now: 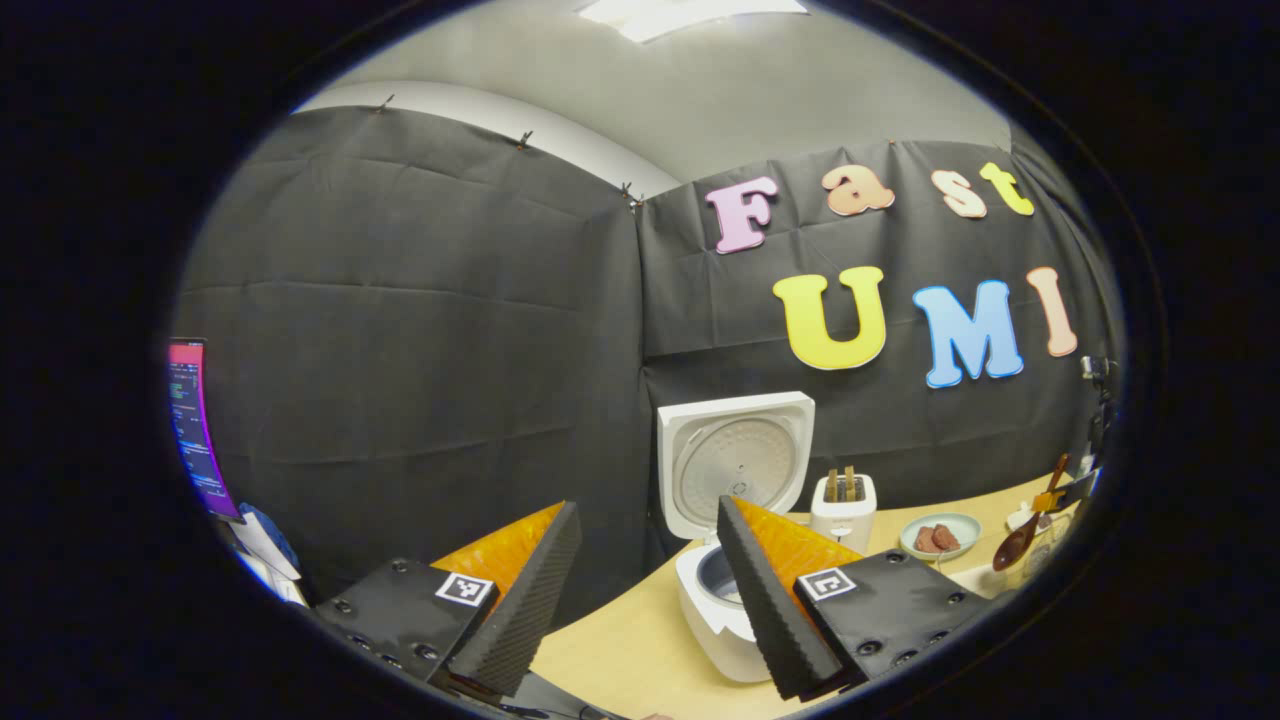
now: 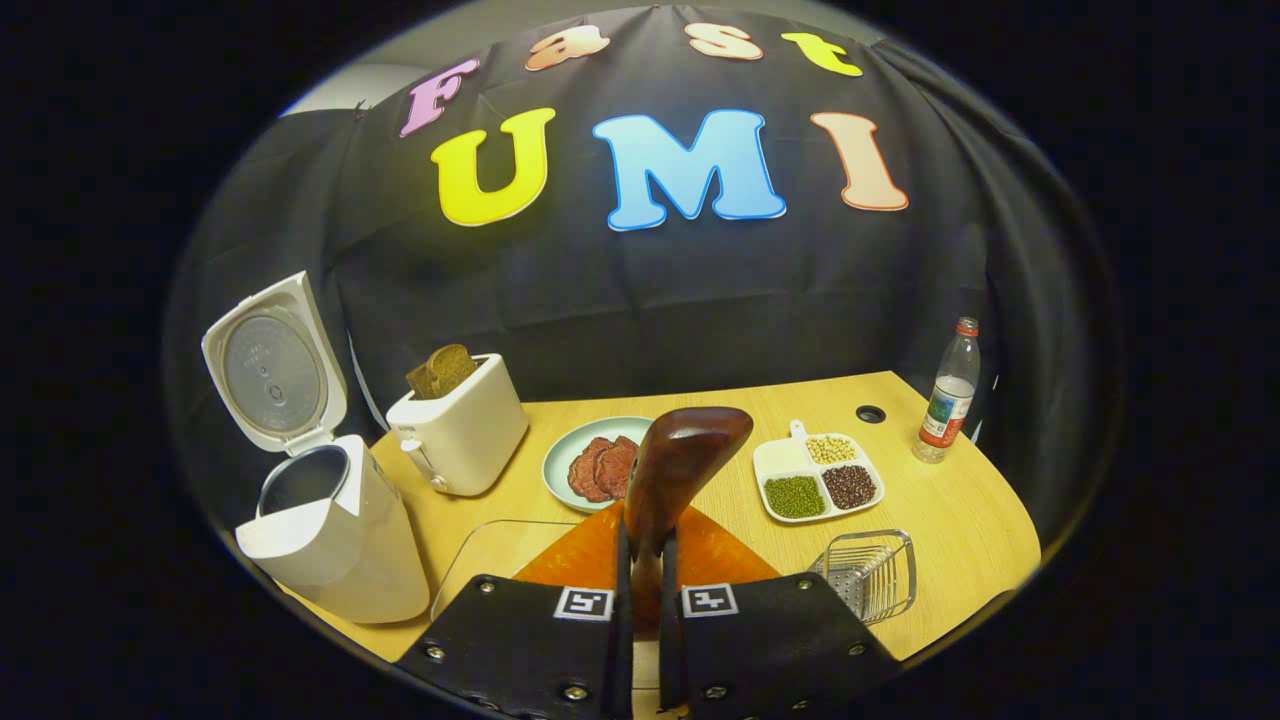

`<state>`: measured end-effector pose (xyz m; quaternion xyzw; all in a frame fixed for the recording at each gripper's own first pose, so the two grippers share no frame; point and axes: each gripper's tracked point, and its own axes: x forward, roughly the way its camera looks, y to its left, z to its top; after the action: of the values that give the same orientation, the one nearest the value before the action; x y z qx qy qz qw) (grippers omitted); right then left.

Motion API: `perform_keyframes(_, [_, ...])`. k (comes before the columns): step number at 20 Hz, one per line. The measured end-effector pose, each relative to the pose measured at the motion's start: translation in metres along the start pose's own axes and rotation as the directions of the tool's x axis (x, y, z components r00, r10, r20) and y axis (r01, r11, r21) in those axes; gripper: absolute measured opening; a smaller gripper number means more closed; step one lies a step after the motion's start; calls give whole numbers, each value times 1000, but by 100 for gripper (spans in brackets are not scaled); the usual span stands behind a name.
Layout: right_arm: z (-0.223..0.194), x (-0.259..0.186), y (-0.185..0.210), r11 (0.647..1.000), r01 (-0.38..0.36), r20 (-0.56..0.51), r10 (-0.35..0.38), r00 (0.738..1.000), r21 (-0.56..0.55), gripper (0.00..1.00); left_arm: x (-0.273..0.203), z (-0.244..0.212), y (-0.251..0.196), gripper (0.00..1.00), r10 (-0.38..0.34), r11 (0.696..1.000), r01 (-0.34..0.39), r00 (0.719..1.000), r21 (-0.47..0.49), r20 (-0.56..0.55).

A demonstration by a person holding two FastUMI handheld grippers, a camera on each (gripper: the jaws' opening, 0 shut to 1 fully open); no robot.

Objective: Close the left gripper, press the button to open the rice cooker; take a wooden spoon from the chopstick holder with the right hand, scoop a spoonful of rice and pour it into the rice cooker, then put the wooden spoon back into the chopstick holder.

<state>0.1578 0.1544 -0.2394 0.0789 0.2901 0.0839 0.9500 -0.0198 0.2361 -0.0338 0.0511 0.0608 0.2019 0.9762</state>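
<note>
In the left gripper view, the left gripper hangs with jaws spread wide and empty above the table edge, the rice cooker lid-up behind it. In the right gripper view, the right gripper pinches the wooden spoon handle, bowl raised over the table.

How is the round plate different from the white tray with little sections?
The round plate is pale green and holds dark reddish slices; the white tray is split into three sections holding pale, green and dark beans. The tray has a small handle tab; the plate has none. Both sit on the wooden table.
</note>
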Motion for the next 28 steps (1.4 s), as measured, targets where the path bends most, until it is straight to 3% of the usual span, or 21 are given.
perform_keyframes(6, [-33,24,7,997,55,-39,-58,998,-60,11,5,-11,21,92,18,1000,-17,1000,17,-17])
perform_keyframes(12, [-40,27,35,998,33,-32,-35,999,-59,11,10,-21,36,92,33,999,-33,999,14,-39])
perform_keyframes(26, [-60,21,96,983,-99,-98,115,988,157,11,8,-17,43,91,30,999,-29,999,16,-34])
perform_keyframes(27, [-60,22,95,975,-105,-103,127,986,198,11,6,-17,42,99,27,999,-27,999,19,-33])
perform_keyframes(28, [-62,20,93,962,-108,-114,139,984,249,11,6,-16,42,99,25,999,-24,999,21,-30])
